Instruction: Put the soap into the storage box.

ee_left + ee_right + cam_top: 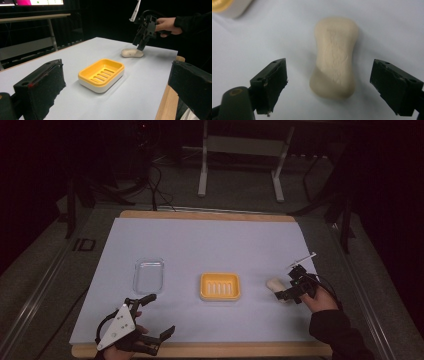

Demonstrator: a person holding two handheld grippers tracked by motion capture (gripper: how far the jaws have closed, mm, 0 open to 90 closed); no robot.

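While my right gripper [329,87] hangs over the soap bar [335,56], its fingers [270,83] stand wide apart, one on each side of the bar and clear of it. The soap lies flat on the table [210,240] near its right edge, well right of the yellow soap dish [220,286]. It looks like a solid, stiff cake, pale cream, waisted in the middle with rounded ends and a faint embossed pattern on top. I judge it light but likely slick, so I would close across the narrow waist, where the pads can seat against the curved flanks. The dish is smooth plastic with a slotted floor; a clear lid [149,275] lies left of it. My left gripper [152,317] rests open at the table's near left edge.
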